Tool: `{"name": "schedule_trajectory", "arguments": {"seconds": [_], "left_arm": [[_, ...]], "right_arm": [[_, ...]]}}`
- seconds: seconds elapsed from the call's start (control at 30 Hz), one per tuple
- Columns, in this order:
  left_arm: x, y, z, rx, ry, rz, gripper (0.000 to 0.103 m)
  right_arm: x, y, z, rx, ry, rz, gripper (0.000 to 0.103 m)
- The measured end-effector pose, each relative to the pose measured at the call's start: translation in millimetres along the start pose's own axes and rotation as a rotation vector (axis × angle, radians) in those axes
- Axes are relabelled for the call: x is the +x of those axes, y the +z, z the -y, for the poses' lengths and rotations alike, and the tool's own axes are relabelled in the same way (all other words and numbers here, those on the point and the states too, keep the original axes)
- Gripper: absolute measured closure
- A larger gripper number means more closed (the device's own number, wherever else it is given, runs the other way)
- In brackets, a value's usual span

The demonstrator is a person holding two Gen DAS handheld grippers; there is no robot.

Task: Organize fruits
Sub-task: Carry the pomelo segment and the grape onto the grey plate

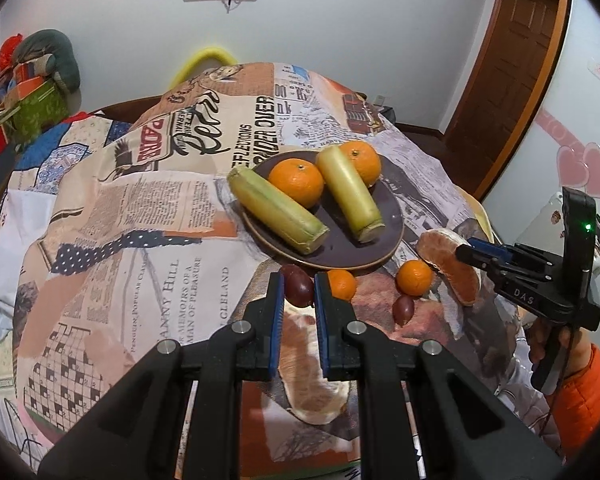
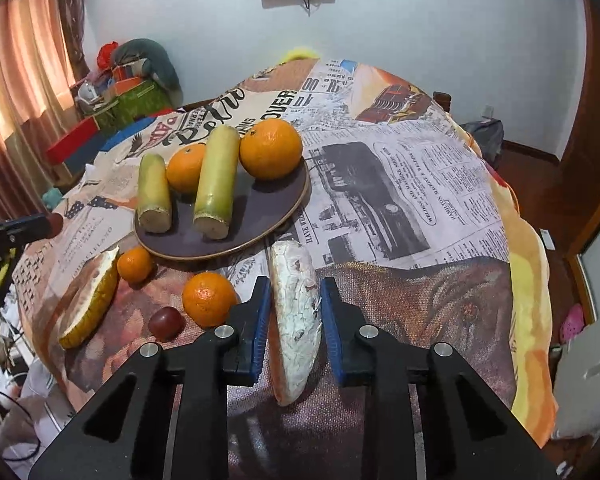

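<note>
On newsprint-patterned tablecloth [image 2: 400, 200] | right gripper [image 2: 294, 312] clenched on white-pith pomelo wedge [image 2: 296, 320], 5 o'clock of brown round plate [image 2: 260, 208] | left gripper [image 1: 296, 292] clenched on dark red round fruit [image 1: 298, 290], 6 o'clock of plate.

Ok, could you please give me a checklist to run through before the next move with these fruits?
1. Left gripper shut on dark red fruit: ok.
2. Right gripper shut on pomelo wedge: ok.
3. Bare space on plate: ok, near its front.
4. Pomelo wedge lifted clear of tablecloth: cannot tell.
5. All fruit on plate: not ok; two small oranges, second wedge and second red fruit lie on the tablecloth.
</note>
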State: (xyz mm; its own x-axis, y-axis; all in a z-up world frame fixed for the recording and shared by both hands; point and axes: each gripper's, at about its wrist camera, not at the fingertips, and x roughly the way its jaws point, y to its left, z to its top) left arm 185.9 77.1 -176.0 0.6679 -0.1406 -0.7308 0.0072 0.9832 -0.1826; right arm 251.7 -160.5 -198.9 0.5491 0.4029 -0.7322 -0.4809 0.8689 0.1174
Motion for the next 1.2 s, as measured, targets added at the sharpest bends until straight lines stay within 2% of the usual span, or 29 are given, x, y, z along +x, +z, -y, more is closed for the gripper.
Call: {"name": "schedule_trajectory", "arguments": {"seconds": [0.53,1.2], "left_arm": [[15,30,18,0.039,-0.035,0.032,0.089],[79,70,16,0.066,-0.046,-0.003,0.089]], "right_arm": [[-29,41,-15,-0.032,0.061,0.161,0.081],[27,87,-33,-0.061,0.16,0.192,0.081]]}}
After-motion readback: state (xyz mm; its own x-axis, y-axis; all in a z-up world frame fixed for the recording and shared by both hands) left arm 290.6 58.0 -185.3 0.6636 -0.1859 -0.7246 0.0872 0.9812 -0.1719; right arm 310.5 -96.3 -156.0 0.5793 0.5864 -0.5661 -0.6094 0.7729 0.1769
